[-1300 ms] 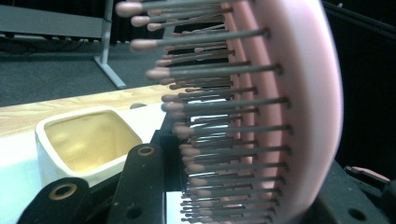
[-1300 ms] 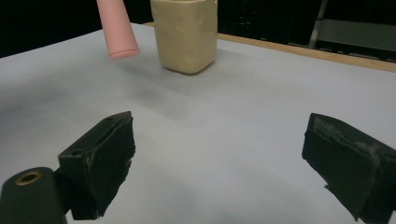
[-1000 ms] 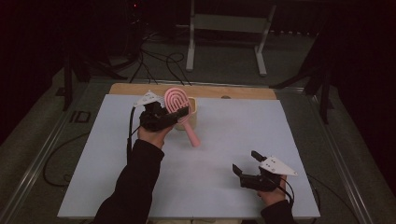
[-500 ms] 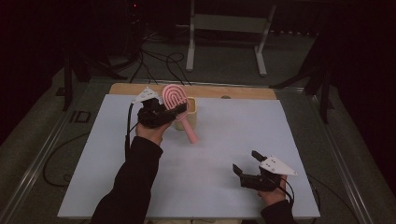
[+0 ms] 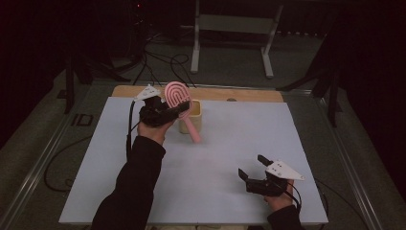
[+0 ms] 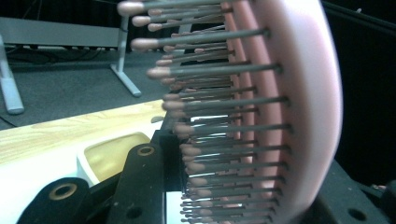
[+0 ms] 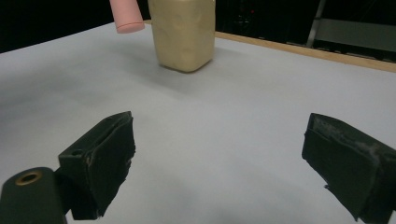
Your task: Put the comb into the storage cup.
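In the high view, nearest the bottom edge at lower right, the right claw sits low over the white counter with its 2 jaws spread wide and nothing between them; the right gripper view shows the same, bare white surface lying between the 2 black jaws. A dark sleeve runs up from the bottom left of the high view to the left claw, which sits left of centre in the upper half of the frame. That claw is clamped on a pink hairbrush, gripping it at the base of the rounded head, with the head raised toward the top of the frame and the handle slanting down to the right. In the left gripper view the bristles cross the centre of the frame, their rounded tips pointing left, and the pink back curves down the right side. Just behind the handle in the high view stands a cream cup on the counter; the brush handle crosses in front of it. In the right gripper view the cup stands at top centre, with the handle's pink tip at its upper left. A strip of bare wood edges the far side of the counter.
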Demonstrator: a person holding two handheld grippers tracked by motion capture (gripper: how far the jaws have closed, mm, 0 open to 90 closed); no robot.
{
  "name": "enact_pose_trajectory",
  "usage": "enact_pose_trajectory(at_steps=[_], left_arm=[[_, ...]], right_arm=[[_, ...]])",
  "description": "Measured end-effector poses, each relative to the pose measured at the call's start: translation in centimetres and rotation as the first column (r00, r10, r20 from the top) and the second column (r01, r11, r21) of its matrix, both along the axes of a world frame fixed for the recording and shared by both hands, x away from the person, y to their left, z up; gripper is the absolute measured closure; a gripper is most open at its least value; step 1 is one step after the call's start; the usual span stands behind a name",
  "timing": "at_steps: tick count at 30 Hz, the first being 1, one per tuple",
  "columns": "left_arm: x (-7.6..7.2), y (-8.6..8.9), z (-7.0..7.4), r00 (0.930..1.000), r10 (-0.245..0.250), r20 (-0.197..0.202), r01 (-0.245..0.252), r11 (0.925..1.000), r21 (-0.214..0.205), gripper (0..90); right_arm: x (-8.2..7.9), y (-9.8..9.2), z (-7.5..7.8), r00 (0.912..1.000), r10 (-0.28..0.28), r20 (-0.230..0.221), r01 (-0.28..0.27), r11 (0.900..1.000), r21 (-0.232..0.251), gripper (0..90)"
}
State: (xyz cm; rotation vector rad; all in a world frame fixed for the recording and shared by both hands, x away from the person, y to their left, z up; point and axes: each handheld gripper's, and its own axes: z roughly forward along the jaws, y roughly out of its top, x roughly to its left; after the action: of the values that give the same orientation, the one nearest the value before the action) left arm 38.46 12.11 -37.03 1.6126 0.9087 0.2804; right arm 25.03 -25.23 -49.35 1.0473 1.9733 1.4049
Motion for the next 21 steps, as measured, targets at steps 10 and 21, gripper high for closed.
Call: enact_pose_trajectory(at_steps=[10,21], left_arm=[[0.6,0.1,0.7,0.9998,0.004,0.02,-0.005,0.9999,0.012,62.5],[1.3,-0.1,1.4,0.9993,0.01,0.036,-0.011,0.9996,0.024,62.5]], right_arm=[[0.0,0.0,0.0,1.0,0.003,-0.004,-0.003,1.0,0.0,9.2],[0.0,0.1,-0.1,1.0,0.004,-0.009,-0.004,1.0,-0.008,10.1]])
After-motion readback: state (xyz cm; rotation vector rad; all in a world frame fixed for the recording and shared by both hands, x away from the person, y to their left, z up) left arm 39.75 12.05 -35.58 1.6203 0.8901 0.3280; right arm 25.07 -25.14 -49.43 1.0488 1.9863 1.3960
